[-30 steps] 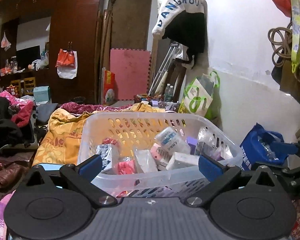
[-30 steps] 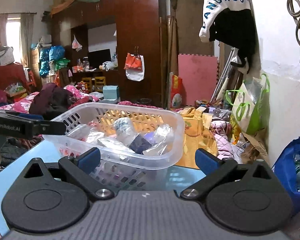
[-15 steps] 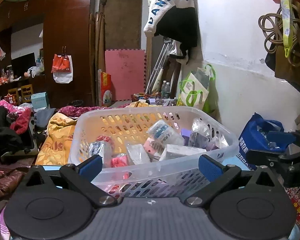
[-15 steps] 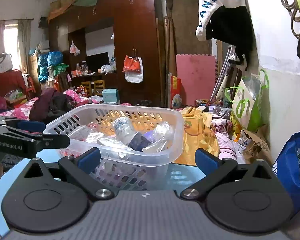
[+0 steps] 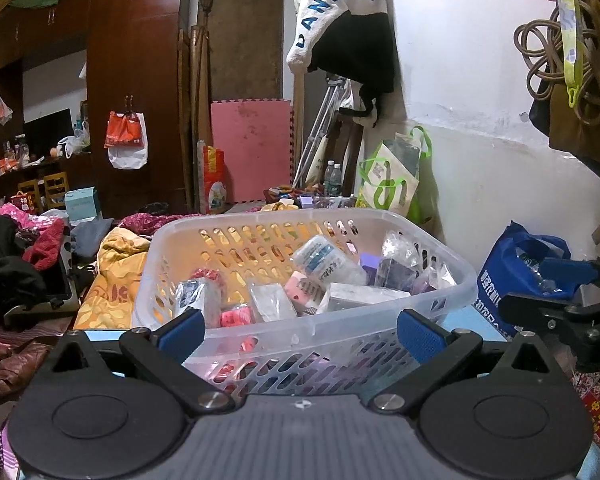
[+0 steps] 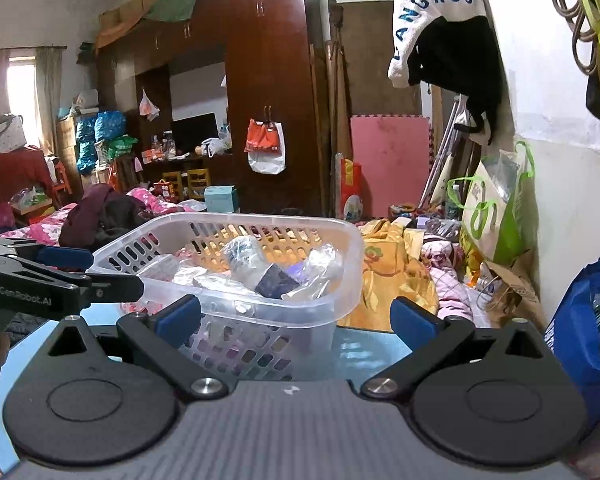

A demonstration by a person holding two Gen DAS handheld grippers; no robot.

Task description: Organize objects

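Observation:
A clear plastic basket (image 5: 452, 280) with slotted walls stands on a light blue table (image 6: 364, 350). It holds several small wrapped packets, among them a white-and-blue roll (image 5: 320, 258), a pink packet (image 5: 236, 316) and a dark purple one (image 6: 278, 282). My left gripper (image 5: 296, 330) is open and empty, just in front of the basket's near wall. My right gripper (image 6: 296, 316) is open and empty, in front of the basket's right corner (image 6: 340, 264). Each gripper shows at the edge of the other's view.
A blue bag (image 5: 520, 264) with a water bottle sits right of the table by the white wall. A yellow blanket (image 6: 388, 264) and piled clothes lie behind the basket. Dark wardrobes (image 6: 268, 92) and a pink foam mat (image 5: 250, 148) stand at the back.
Both grippers have drawn back a little and risen slightly, so the basket sits lower and a bit smaller in both views. Both stay open and empty.

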